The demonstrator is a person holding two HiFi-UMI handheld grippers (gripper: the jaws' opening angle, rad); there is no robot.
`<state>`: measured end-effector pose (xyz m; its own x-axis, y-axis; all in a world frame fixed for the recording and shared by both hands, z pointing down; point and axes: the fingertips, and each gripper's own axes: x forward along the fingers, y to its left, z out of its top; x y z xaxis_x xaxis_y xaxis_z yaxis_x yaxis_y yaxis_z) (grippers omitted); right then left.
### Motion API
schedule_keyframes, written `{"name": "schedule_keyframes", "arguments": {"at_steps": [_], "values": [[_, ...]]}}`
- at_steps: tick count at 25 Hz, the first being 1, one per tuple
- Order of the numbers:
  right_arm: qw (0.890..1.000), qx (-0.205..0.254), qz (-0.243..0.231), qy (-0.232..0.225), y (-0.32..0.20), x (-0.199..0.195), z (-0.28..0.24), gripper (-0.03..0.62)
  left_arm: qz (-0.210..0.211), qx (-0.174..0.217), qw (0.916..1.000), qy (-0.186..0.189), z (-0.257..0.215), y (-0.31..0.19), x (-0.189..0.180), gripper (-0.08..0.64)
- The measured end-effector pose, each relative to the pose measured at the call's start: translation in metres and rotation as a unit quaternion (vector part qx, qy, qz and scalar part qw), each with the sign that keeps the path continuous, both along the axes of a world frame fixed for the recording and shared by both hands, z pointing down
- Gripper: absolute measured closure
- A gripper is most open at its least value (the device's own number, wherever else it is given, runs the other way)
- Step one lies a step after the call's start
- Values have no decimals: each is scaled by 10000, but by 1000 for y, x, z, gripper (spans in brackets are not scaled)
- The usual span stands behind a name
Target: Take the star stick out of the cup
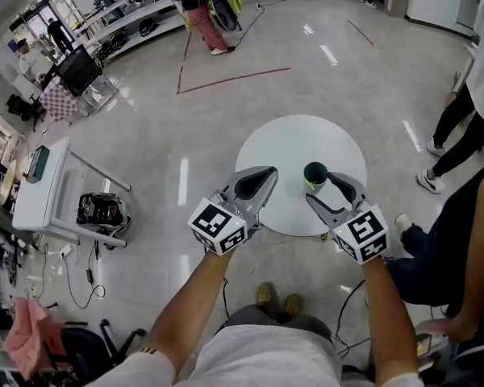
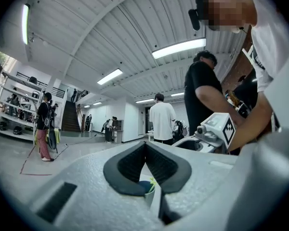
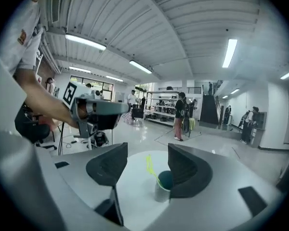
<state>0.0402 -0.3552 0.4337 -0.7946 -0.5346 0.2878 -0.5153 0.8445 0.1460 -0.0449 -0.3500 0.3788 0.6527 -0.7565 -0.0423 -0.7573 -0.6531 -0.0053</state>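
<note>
A round white table [image 1: 294,147] stands on a shiny grey floor [image 1: 185,135]. The person holds both grippers over its near edge. The cup [image 1: 315,176] stands upright on the near right part of the table; its inside is dark and its rim is pale green. The star stick [image 3: 149,165] is in the cup. In the right gripper view it is a thin yellow-green stick that rises from the mouth of the cup and leans to the left. Its star shape is too small to make out.

The right gripper [image 1: 323,190] is just on the near side of the cup and points to the far side. Its jaws stand wide apart and they press on nothing. In its own view the cup [image 3: 163,186] sits between them, close against the right jaw, which hides a part of it. The stick rises in the open gap between the two pads.

The left gripper [image 1: 262,177] is over the near left part of the table, to the left of the cup and apart from it. Its jaws are closed together, the pads meet at the tips, and they hold nothing. In the left gripper view the low gap under the pads shows a small part of the cup [image 2: 147,190] with a bit of yellow-green at its rim.

To the right of the table a person in dark trousers [image 1: 460,127] stands on the floor. At the far left there is a white cart [image 1: 44,184], and red lines [image 1: 234,79] are marked on the far floor.
</note>
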Motion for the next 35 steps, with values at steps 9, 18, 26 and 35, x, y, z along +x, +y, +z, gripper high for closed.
{"name": "schedule_keyframes", "arguments": {"at_steps": [9, 18, 26, 35], "values": [[9916, -346, 290, 1212, -39, -25, 74, 364, 194, -243, 9995, -99, 25, -10, 0, 545], [9854, -297, 459, 1609, -55, -26, 96, 510, 291, -419, 9986, -128, 43, -9, -4, 545], [9876, -291, 581, 1432, -59, -22, 83, 571, 351, -412, 9985, -107, 47, -13, -2, 545], [9919, -244, 849, 912, -58, 7, 28, 571, 430, -388, 9983, -92, 37, -12, 10, 545]]}}
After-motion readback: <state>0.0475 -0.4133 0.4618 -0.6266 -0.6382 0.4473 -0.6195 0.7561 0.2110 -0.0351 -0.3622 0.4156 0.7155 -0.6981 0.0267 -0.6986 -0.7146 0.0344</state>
